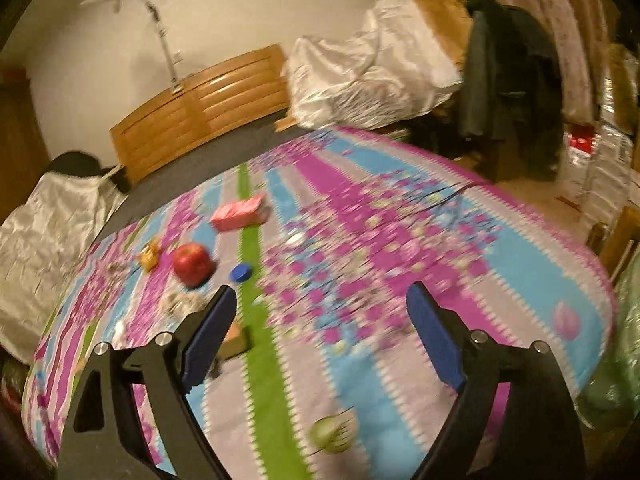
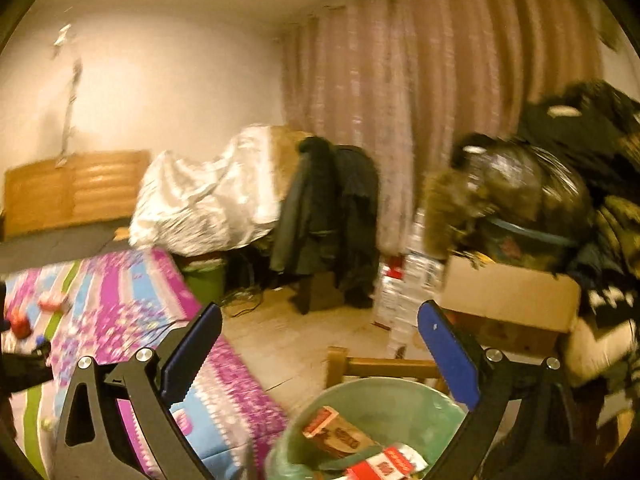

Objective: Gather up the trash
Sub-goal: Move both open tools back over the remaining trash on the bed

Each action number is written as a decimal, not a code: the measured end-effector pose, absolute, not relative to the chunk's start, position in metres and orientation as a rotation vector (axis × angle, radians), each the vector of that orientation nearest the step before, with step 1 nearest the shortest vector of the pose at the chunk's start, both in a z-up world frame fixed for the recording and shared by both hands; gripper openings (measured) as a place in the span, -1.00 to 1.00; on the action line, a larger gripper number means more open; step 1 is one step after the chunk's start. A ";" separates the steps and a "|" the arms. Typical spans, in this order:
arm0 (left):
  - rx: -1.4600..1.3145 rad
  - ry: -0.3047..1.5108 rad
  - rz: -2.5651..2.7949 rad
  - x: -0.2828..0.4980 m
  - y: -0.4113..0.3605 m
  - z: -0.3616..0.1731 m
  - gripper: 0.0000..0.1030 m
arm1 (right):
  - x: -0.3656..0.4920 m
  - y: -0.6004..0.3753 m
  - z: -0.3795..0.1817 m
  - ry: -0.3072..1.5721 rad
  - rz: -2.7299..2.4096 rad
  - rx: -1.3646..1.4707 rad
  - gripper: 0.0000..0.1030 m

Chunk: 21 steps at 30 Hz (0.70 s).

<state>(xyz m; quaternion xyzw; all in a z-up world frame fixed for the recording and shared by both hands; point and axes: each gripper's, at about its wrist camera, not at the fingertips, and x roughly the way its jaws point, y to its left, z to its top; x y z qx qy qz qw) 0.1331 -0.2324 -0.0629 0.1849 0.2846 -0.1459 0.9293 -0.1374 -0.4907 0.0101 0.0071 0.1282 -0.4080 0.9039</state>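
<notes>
Right wrist view: your released right gripper (image 2: pixel 320 320) hovers above the bin (image 2: pixel 360 396) at lower centre; blur risks clipping its rim.

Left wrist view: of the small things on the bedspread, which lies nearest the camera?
The pale green roundish thing, blurred, low between the open jaws. The red apple, blue cap and pink packet all lie farther up the bedspread.

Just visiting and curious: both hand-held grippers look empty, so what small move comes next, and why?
Probably the left hand-held gripper, open and empty, should ease toward the blue cap beside the apple; the bin already holds wrappers.
</notes>
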 end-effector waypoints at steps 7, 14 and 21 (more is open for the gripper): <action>0.366 0.651 -0.202 0.139 -0.164 -0.088 0.64 | -0.067 -0.432 -0.006 0.357 -0.654 -0.088 0.90; 0.287 0.731 -0.033 0.145 -0.065 -0.109 0.64 | -0.006 -0.386 -0.021 0.434 -0.442 -0.093 0.90; 0.227 0.807 0.179 0.153 0.037 -0.126 0.64 | 0.054 -0.310 -0.050 0.534 -0.203 -0.181 0.90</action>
